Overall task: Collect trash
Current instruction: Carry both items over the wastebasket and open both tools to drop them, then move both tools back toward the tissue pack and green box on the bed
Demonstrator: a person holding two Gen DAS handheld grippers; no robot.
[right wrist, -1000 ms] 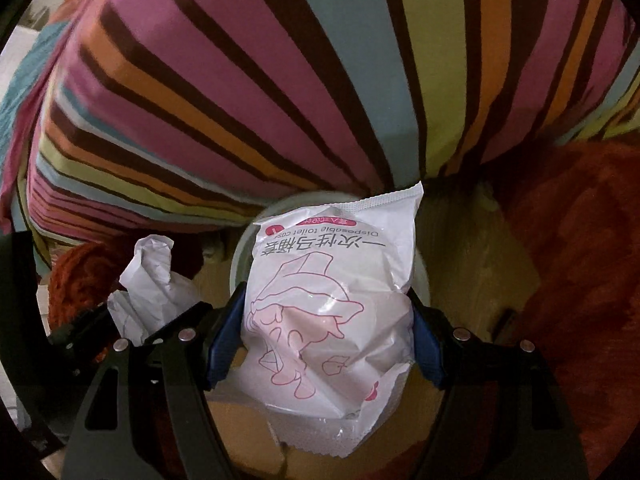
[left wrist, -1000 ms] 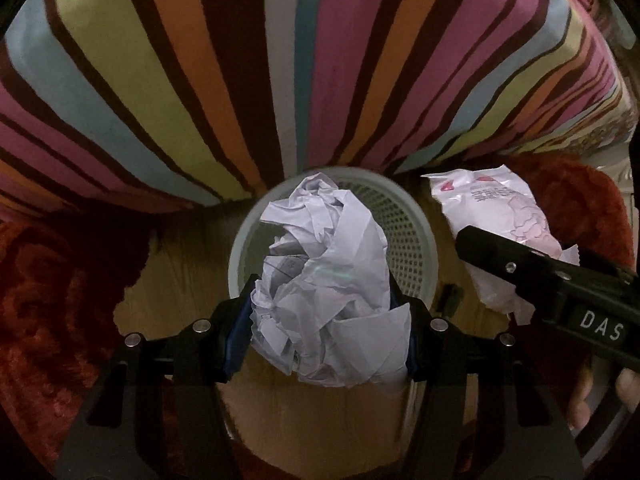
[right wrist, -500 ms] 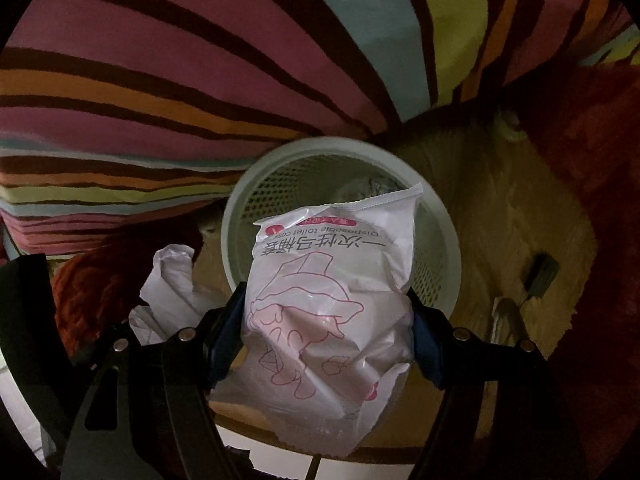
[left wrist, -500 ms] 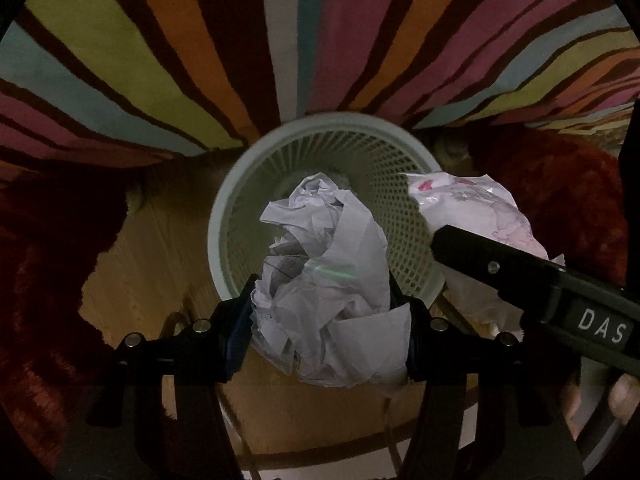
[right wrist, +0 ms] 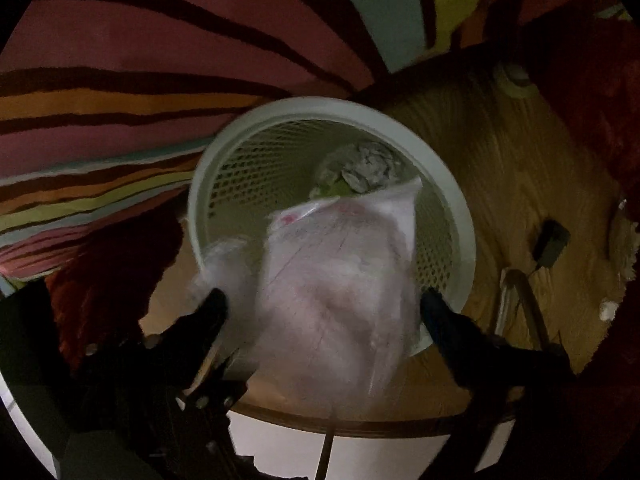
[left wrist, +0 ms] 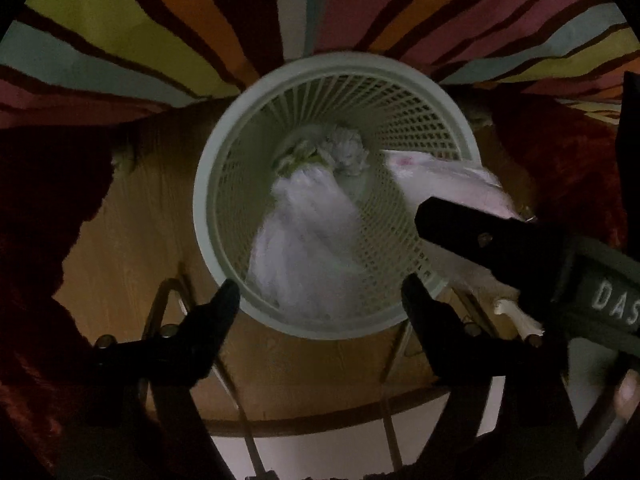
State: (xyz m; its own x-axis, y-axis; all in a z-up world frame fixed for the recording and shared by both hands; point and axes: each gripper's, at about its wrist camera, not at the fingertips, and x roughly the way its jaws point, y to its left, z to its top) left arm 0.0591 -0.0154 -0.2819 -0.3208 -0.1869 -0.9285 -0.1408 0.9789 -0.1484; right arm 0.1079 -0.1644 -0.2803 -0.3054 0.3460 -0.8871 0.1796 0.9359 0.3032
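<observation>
A pale green mesh waste basket (left wrist: 224, 168) (right wrist: 452, 184) stands on a round wooden table, right below both grippers. My left gripper (left wrist: 320, 292) is opening; the crumpled white paper ball (left wrist: 308, 240) is blurred between its spread fingers, free of the pads, dropping into the basket. My right gripper (right wrist: 324, 304) is opening too; the white plastic packet with pink print (right wrist: 340, 280) (left wrist: 448, 176) is blurred between its fingers, clear of the pads, over the basket's near rim. Crumpled trash (left wrist: 344, 152) (right wrist: 368, 164) lies at the basket's bottom.
A striped cushion (left wrist: 160, 32) (right wrist: 160, 80) rises behind the basket. Dark red fuzzy fabric (left wrist: 48, 208) (right wrist: 112, 264) flanks the wooden table (left wrist: 132, 216) (right wrist: 520, 184). A small dark object (right wrist: 552, 240) lies on the table at the right. Part of a hand (left wrist: 628, 392) shows at the right edge.
Both grippers sank toward the basket and tipped downward. Both sets of jaws spread apart, letting go of the paper ball and the plastic packet, which now fall blurred toward the basket.
</observation>
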